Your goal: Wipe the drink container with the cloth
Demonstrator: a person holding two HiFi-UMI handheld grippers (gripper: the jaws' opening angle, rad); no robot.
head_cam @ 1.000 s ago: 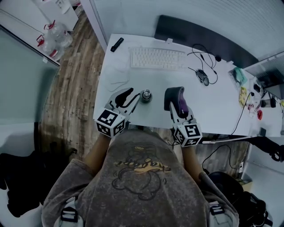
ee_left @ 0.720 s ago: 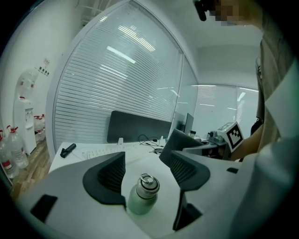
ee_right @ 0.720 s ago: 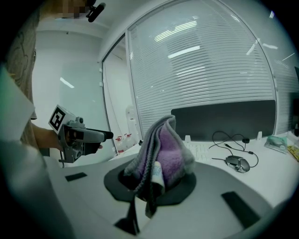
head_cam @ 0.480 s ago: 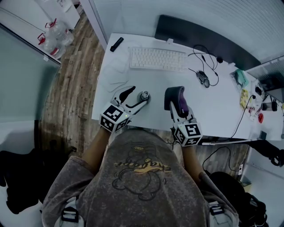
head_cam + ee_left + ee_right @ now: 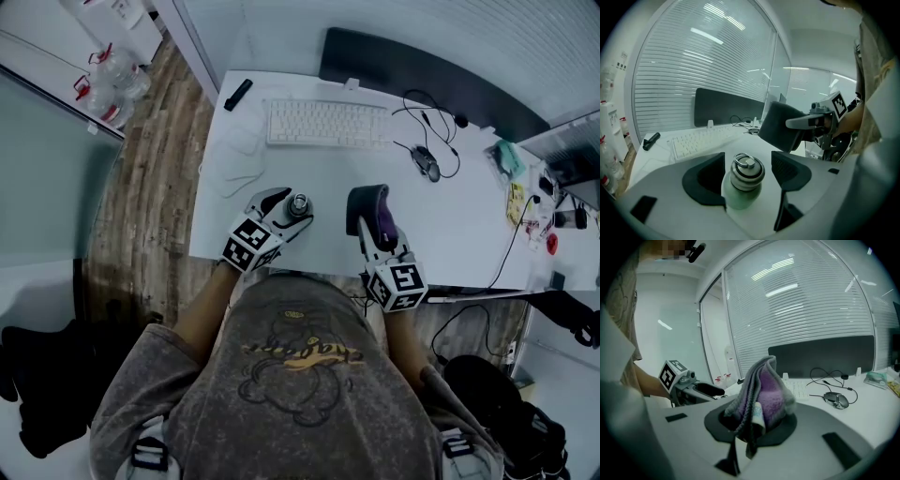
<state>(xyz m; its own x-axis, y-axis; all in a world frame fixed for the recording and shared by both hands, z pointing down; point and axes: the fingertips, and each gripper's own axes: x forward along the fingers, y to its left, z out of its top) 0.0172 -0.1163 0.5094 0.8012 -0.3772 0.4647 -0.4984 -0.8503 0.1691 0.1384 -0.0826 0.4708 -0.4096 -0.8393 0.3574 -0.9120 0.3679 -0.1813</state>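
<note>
Left hand-held gripper point(image 5: 748, 164): jaws just opened wide, drink bottle point(image 5: 744, 186) upright between them, not gripped. Right hand-held gripper point(image 5: 752, 422): clamped on grey-purple cloth point(image 5: 765, 389).

Left tool point(image 5: 291, 212) just opened around bottle point(image 5: 746, 174); right point(image 5: 367, 220) clamped.

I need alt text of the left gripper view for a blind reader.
The left gripper, its jaws just opened wide, has a pale green bottle standing between them on the white desk. Behind are a keyboard and the right gripper holding a cloth.
</note>
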